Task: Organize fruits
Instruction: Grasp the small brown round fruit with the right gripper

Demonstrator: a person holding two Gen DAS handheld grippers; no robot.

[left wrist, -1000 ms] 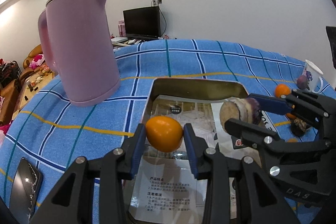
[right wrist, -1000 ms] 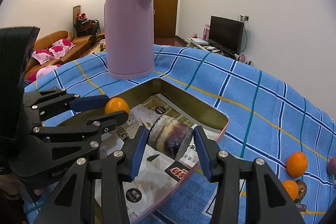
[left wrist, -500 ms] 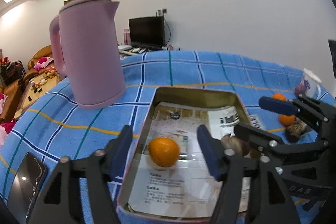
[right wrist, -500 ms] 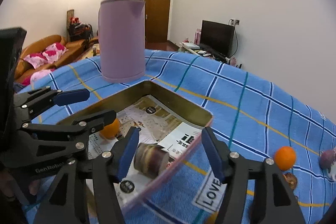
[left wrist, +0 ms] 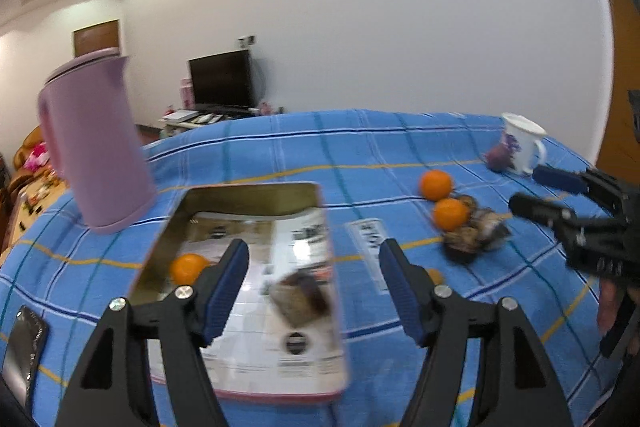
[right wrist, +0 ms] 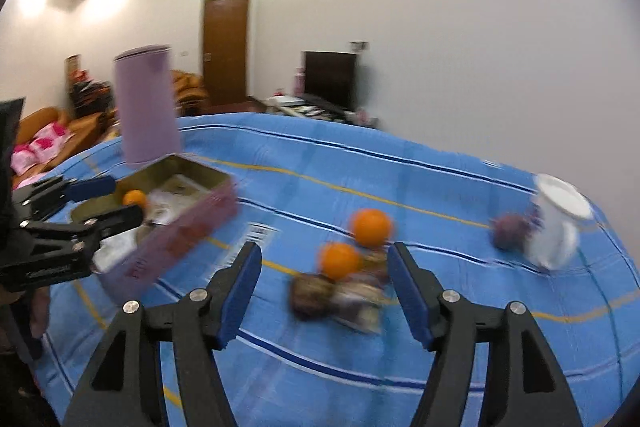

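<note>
Two oranges (right wrist: pixel 352 243) on blue checked cloth (right wrist: pixel 400 187), TV (left wrist: pixel 222 81) behind.

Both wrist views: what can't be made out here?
- Dark fruits beside the oranges: right wrist view, motion blur; kind and count unclear.
- Dark piece in the tin: left wrist view, blurred; what it is cannot be told.
- Orange in the tin: partly behind the left gripper's finger.
- Phone: cut off by the lens edge.
- Purple thing by the mug: blurred in both views.

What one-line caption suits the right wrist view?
Right claw, empty and opening, faces two oranges and dark fruits on the blue cloth.
</note>
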